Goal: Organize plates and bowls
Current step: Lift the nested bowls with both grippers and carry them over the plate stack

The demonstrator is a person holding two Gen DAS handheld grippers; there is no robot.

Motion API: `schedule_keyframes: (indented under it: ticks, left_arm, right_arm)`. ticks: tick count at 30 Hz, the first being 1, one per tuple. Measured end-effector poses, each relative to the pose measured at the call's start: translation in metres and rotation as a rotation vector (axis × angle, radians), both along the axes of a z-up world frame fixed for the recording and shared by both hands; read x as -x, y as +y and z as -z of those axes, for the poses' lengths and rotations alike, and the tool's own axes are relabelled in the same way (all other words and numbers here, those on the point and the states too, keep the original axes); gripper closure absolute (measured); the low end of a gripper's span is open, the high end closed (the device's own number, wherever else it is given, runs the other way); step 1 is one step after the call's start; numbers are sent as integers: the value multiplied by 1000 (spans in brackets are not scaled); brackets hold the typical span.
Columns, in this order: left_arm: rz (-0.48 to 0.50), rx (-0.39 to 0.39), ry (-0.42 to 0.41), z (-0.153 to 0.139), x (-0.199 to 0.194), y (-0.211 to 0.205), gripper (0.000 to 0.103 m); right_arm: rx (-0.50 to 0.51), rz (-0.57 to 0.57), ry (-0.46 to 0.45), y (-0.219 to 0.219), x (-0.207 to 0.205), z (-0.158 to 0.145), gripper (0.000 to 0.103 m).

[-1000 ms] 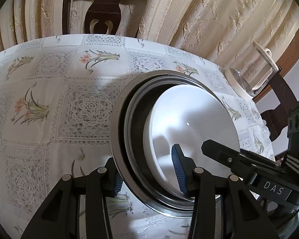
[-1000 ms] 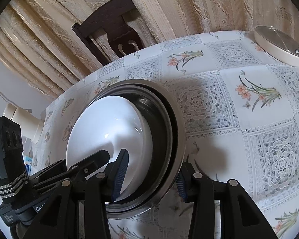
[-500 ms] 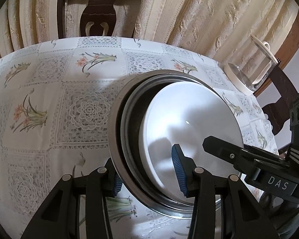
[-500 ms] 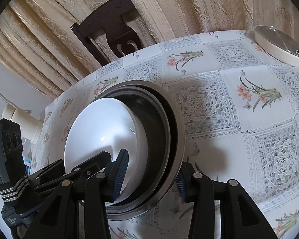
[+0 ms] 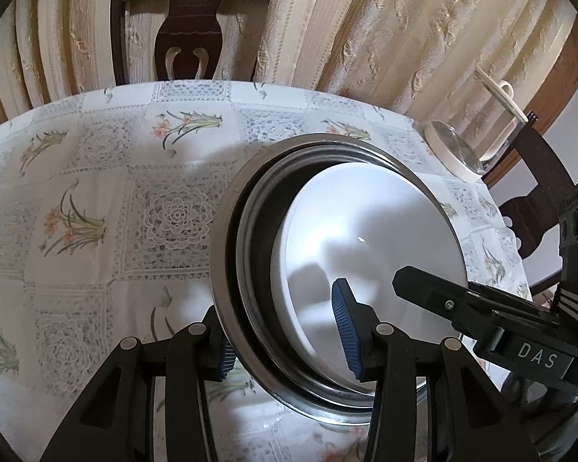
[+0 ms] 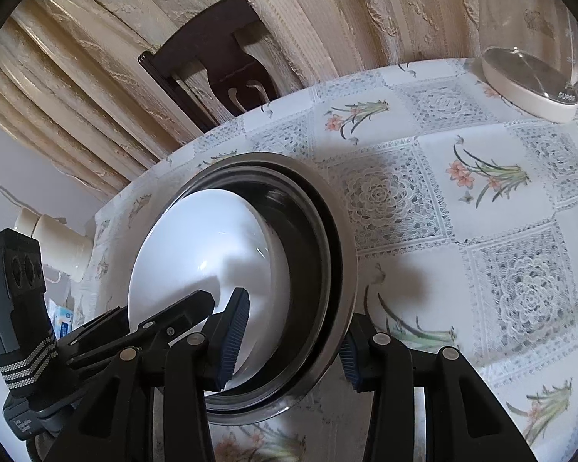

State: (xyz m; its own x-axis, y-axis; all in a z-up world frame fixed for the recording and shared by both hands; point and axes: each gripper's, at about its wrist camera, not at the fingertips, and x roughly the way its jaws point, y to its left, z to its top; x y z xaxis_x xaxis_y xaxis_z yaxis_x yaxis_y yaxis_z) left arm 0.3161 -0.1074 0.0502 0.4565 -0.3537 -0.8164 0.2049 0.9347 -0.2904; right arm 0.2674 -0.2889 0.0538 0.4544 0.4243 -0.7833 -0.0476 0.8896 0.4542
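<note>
Stainless-steel bowls (image 5: 242, 254), nested with a glossy white plate (image 5: 373, 246) inside, sit on the floral tablecloth (image 5: 96, 200); left gripper (image 5: 287, 331) and right gripper (image 6: 291, 340) each clamp opposite rims.

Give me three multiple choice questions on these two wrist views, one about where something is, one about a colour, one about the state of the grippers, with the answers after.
1. Where is the white dish?
A. Inside the stacked metal bowls
B. On the chair
C. Beside the glass kettle

2. What colour are the gripper finger pads?
A. Red
B. Blue
C. Yellow

3. How do the two grippers stand?
A. Both hang open, away from the bowls
B. Only the left gripper grips
C. Each is closed over the rim of the stack, on opposite sides

Answers:
1 A: steel rims ring the white dish in both views.
2 B: the ribbed pads are blue.
3 C: on the left gripper and the right gripper, one finger is inside and one outside the rim.
</note>
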Motion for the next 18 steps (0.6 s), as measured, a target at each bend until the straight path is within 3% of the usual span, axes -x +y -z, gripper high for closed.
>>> schedule_keyframes:
  ticks: [18]
  left_arm:
    - [54, -2, -19, -50, 63, -9, 58]
  right_arm:
    - [-23, 7, -34, -9, 58, -45, 57]
